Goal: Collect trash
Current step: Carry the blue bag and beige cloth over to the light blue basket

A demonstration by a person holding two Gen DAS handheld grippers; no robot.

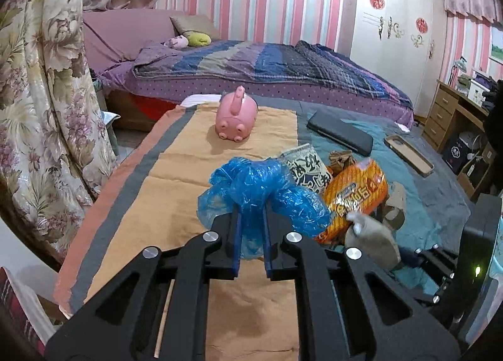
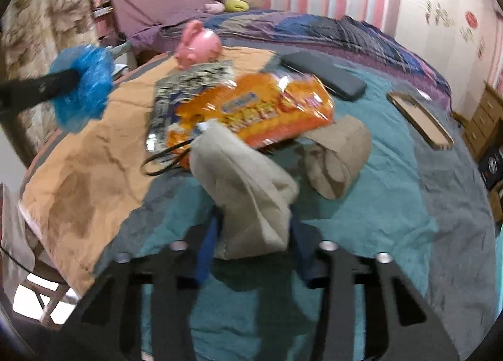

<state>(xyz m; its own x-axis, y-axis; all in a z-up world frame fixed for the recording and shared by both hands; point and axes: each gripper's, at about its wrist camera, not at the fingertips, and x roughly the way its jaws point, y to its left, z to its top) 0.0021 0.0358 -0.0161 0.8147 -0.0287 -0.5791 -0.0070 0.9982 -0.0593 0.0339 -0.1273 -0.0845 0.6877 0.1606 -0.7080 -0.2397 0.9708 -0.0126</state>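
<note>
Blue crinkled plastic bag (image 1: 261, 194), bunched into a ruffled wad, is clamped between the blue-padded fingers (image 1: 236, 236) of the left tool (image 1: 251, 219), whose jaws stand nearly together on the film. In the right wrist view the same bag (image 2: 83, 84) appears at 10 o'clock, lifted clear of the cloth on the end of the black left tool (image 2: 75, 76).

Right tool (image 2: 251, 229) has its jaws partly closed around a crumpled grey-beige paper wad (image 2: 242, 185); the picture is blurred, so whether the pads press on the wad cannot be told. In the left wrist view that wad (image 1: 372, 238) shows at 4 o'clock from the blue bag.

Remaining trash lies on the worktop, which is draped with an orange cloth (image 1: 125, 235) and a teal cloth (image 2: 393, 203):
- orange printed snack wrapper (image 2: 261, 109), at 12 o'clock from the paper wad and touching it;
- black-and-white printed packet (image 2: 191, 84), partly under the orange wrapper at its 10 o'clock;
- brown cardboard roll piece (image 2: 339, 153), at 2 o'clock from the wad.

Other items: pink pig-shaped coin bank (image 1: 236, 117) at the far end of the orange cloth; flat black case (image 1: 339, 133) and tan phone cover (image 1: 408, 153) on the teal cloth; purple-quilted bed (image 1: 267, 68) beyond.
</note>
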